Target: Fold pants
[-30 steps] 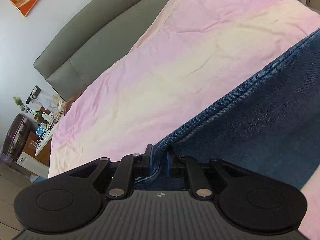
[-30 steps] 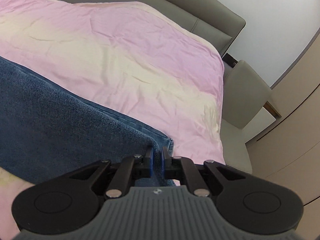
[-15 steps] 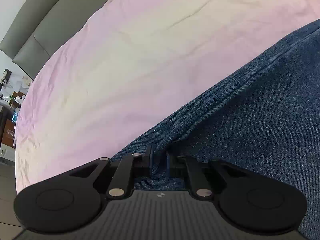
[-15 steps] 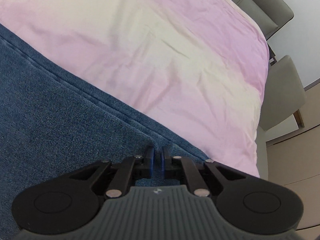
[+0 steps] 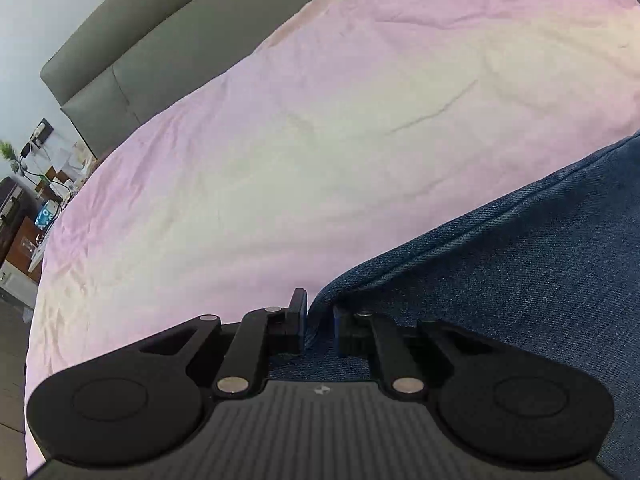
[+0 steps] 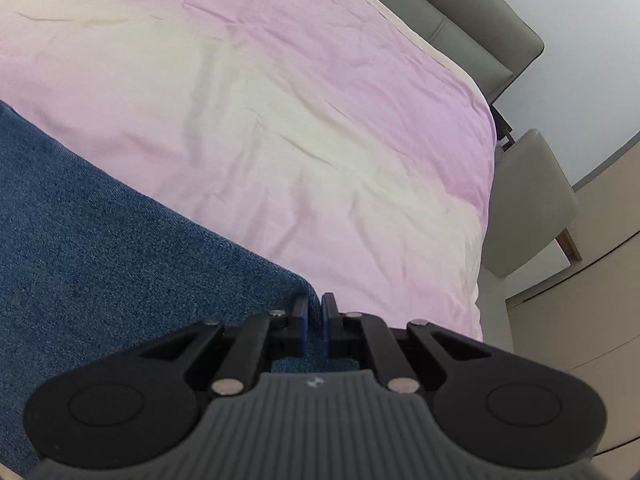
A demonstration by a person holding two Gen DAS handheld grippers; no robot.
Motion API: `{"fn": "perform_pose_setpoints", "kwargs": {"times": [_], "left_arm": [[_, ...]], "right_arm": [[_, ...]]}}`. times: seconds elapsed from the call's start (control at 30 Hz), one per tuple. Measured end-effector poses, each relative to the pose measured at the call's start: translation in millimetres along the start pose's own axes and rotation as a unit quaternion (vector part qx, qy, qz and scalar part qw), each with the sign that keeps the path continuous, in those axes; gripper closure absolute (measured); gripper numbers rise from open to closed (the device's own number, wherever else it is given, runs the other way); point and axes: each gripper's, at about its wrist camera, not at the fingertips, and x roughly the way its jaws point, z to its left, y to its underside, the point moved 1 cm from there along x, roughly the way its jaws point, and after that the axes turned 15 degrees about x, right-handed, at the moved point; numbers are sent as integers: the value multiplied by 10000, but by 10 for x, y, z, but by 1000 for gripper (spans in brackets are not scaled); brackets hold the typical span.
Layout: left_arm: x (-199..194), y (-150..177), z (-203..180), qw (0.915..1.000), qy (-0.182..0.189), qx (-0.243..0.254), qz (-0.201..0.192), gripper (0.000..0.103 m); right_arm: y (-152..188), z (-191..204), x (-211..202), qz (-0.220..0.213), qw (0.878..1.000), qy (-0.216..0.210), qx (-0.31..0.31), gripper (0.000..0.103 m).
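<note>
Right, left claw (image 5: pixel 320 316): I've got it pinched on a corner of the pants (image 5: pixel 520 280), denim bunched between the fingers, seam edge running off ahead and to the right of it.
Right claw (image 6: pixel 315 312): nearly closed, clamped on another corner of the same denim, the cloth spreading out to its left.
Pants, where they are: stretched between my two claws over the bed (image 5: pixel 320 140), the pink sheet lying ahead of both claws; whether the denim rests on the sheet or hangs just above it, I cannot tell.
Done so far: both corners gripped, and the denim looks doubled at the left claw, so I judge at least one fold is in.
Left to do: lay this edge down, square it up, let go, then any last fold.
Watch for: a corner slipping free while I carry it.
</note>
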Motion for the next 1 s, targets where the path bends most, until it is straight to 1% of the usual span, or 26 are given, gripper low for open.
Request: {"fn": "perform_pose_setpoints", "kwargs": {"times": [0.03,0.07,0.1,0.13,0.17,0.23,0.27,0.3,0.33,0.37,0.4,0.47,0.57,0.63,0.7,0.8,0.87,0.93,1.0], "left_arm": [[60,-1,-10,10000,9,59,27,89],[141,-45,-81,10000,17,63,68,89],[161,-22,-95,9999,32,22,98,89],[187,-14,-126,9999,74,0,144,86],[243,-58,-148,9998,80,1,188,81],[209,-12,-115,9997,182,30,175,80],[158,8,-76,9997,223,55,121,71],[87,32,-32,9997,216,54,16,63],[-5,26,-20,9999,137,24,-54,37],[-120,11,-42,9999,69,-19,-140,22],[-235,49,28,9997,76,-60,-246,23],[-436,148,206,9992,154,-240,-274,24],[-727,394,458,9968,233,-719,-258,25],[-886,634,616,9924,313,-1180,-169,25],[-971,816,740,9833,470,-1759,-65,25],[-1062,1169,867,9619,635,-2661,22,25],[-1115,1438,958,9447,710,-3200,123,25],[-1140,1611,1000,9259,764,-3691,242,25],[-1116,1830,1003,9011,899,-4230,323,25]], "right_arm": [[14,34,66,105,9999,-3,-15,103],[27,71,141,199,9998,4,-86,103],[48,108,207,247,9995,52,-177,103],[61,140,253,287,9992,89,-251,103],[75,180,265,310,9990,114,-286,103],[57,189,269,298,9993,127,-210,99],[35,167,263,308,9994,98,-97,91],[18,131,240,309,9995,74,36,75],[1,103,199,278,9995,61,152,65],[-11,49,154,221,9994,20,262,55],[-11,22,101,197,9993,-25,332,55],[10,-13,-20,191,9988,-83,438,54],[140,-121,-230,190,9965,-173,794,52],[269,-212,-359,297,9925,-287,1151,52],[446,-336,-454,442,9866,-372,1529,52],[721,-478,-593,648,9769,-453,1988,52],[891,-556,-676,764,9690,-494,2296,51],[1051,-641,-744,848,9583,-565,2670,51],[1185,-712,-785,919,9462,-634,3037,50]]}}
